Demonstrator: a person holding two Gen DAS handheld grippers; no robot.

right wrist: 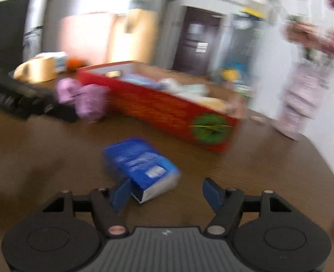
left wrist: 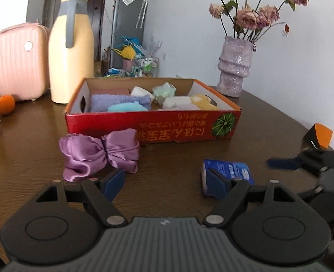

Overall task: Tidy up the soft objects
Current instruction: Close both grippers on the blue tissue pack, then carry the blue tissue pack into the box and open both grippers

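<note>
left gripper [left wrist: 167, 183] agape, angled down, over table [left wrist: 42, 158]

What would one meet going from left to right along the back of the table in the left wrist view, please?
Pink case → orange → cream jug → red box → lilac vase.

Setting: lived-in home, dining or living area. Evidence: round dark wood-grain table [left wrist: 42, 117]; lilac vase [left wrist: 235, 68] of dried roses [left wrist: 253, 15] at its far right edge against a white wall; cream thermos jug [left wrist: 71, 52] and pink hard-shell case [left wrist: 12, 63] at the far left edge, an orange [left wrist: 6, 104] beside them; grey refrigerator [left wrist: 130, 22] and cluttered trolley [left wrist: 144, 65] beyond; dark interior door [right wrist: 196, 40].
</note>
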